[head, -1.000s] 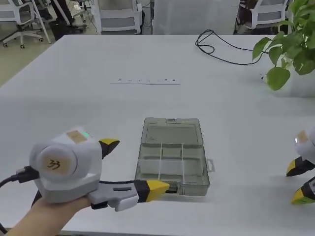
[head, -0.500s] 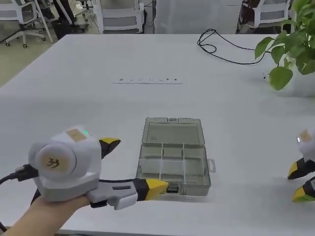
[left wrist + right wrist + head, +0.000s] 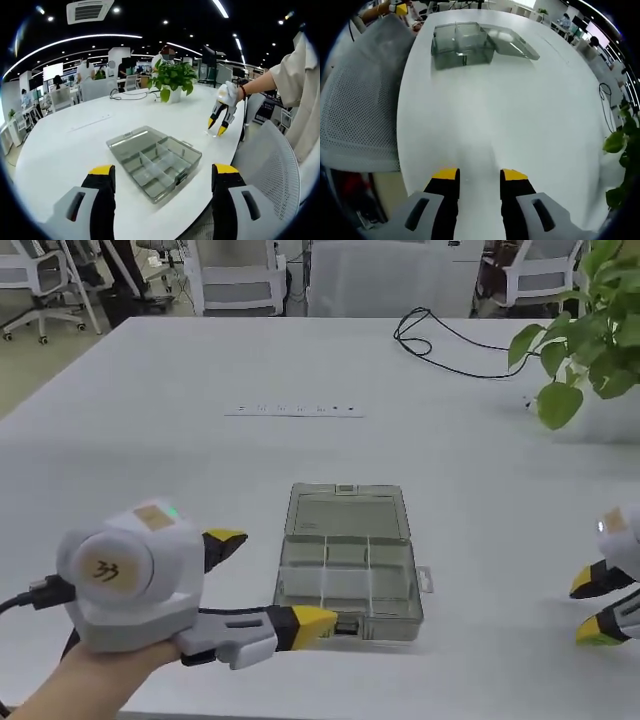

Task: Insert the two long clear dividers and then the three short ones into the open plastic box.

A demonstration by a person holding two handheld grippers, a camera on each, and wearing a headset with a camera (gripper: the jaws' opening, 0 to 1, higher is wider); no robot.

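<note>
The open smoky-clear plastic box (image 3: 348,508) is seen on the white table (image 3: 180,450), with clear dividers (image 3: 327,562) seated as a grid inside it. The yellow-tipped left gripper (image 3: 270,578) is held just beside the box, its jaws wide apart and empty. The yellow-tipped right gripper (image 3: 590,606) is held well apart from the box, its jaws parted and empty.

Bright, even ceiling light; soft shadows; fisheye-bent edges.

White left hand-held gripper (image 3: 270,580) marked 33; yellow-tipped jaws; black cable (image 3: 25,600); beige sleeve (image 3: 295,70).
</note>
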